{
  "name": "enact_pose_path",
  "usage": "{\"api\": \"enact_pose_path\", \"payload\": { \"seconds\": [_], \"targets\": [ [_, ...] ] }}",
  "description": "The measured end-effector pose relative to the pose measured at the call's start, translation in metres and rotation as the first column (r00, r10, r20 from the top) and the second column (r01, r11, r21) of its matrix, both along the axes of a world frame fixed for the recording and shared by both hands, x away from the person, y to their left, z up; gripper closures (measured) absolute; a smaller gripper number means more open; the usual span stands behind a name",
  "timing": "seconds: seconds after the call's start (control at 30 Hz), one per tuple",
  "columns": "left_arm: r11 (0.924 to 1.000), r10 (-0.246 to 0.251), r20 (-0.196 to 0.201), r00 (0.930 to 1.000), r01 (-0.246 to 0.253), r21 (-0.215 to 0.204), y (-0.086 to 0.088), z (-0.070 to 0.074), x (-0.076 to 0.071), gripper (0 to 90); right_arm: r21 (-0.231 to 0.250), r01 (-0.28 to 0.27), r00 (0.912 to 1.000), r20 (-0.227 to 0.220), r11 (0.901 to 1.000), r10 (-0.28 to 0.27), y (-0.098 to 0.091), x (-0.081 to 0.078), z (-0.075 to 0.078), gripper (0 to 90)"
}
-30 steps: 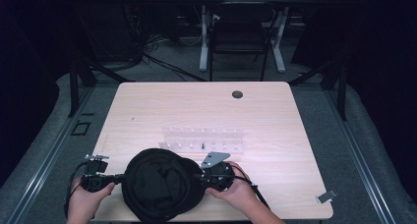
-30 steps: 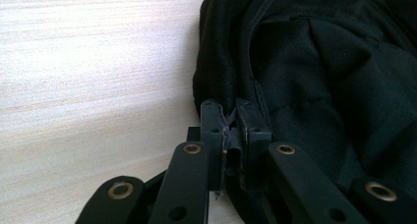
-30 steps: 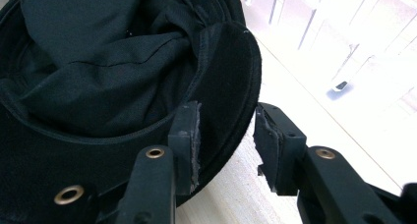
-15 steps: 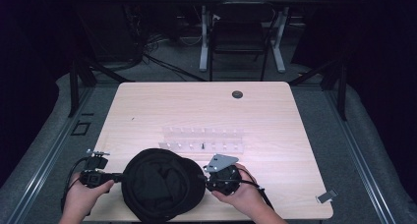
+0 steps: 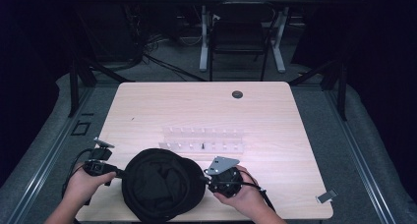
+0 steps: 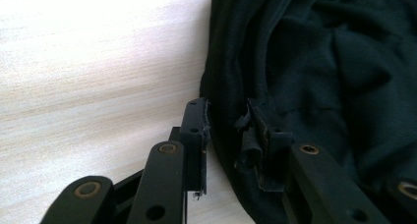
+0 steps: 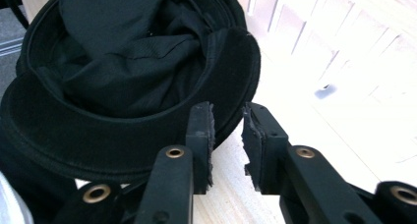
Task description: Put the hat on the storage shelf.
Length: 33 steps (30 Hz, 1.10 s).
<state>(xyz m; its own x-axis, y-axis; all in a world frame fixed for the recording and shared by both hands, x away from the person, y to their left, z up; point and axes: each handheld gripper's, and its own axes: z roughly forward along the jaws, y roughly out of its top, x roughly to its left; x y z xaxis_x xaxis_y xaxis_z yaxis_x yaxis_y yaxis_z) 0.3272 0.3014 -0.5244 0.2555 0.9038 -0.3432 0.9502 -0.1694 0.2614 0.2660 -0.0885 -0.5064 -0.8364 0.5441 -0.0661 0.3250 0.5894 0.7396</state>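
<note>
A black brimmed hat [image 5: 162,184] lies crown-down near the table's front edge, its dark lining showing [image 7: 123,62]. My left gripper [image 5: 118,173] is at the hat's left side. Its jaws have just been opening, and the hat's rim [image 6: 319,62] lies loose between them; the left gripper [image 6: 226,126] is open. My right gripper [image 5: 206,177] is at the hat's right side. Its jaws have just been closing, and only bare wood shows between them. The brim's edge lies just past the tips of the right gripper [image 7: 228,121].
A clear plastic rack [image 5: 204,139] with a small dark piece [image 5: 202,146] lies mid-table, just beyond the hat. A black round grommet [image 5: 237,94] sits at the back. A small grey tag [image 5: 326,196] lies at the front right corner. A chair [image 5: 241,37] stands behind the table.
My left hand has shifted a little along the hat's left side. The hat and my right hand stay about where they were.
</note>
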Motion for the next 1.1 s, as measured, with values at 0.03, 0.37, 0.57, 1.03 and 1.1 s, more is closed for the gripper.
{"api": "enact_pose_path", "payload": {
  "seconds": [0.03,0.37,0.57,1.03,1.1],
  "targets": [
    [1.0000,0.000,0.000,1.0000,0.000,0.000,0.000,0.000,0.000,70.8,0.000,0.000,1.0000,0.000,1.0000,0.000,0.000,0.000,0.000,73.8],
    [0.9999,-0.001,-0.045,0.9990,0.002,0.016,0.000,-0.005,0.005,68.4,-0.011,-0.013,0.9998,-0.015,0.9998,0.013,0.002,-0.002,-0.006,75.4],
    [0.9997,-0.002,-0.059,0.9983,0.004,0.026,-0.003,-0.009,0.007,70.4,-0.003,-0.014,0.9998,-0.014,0.9999,0.014,0.002,-0.002,-0.008,75.6],
    [0.9999,0.001,-0.078,0.9969,0.000,0.013,-0.006,-0.013,0.008,81.0,0.018,-0.005,0.9994,-0.035,0.9998,0.005,0.000,0.000,-0.012,76.1],
    [0.9999,0.003,-0.087,0.9962,-0.002,0.012,-0.007,-0.012,0.009,83.2,0.023,0.001,0.9995,-0.032,0.9997,0.000,-0.001,-0.001,-0.012,76.1]
  ]
}}
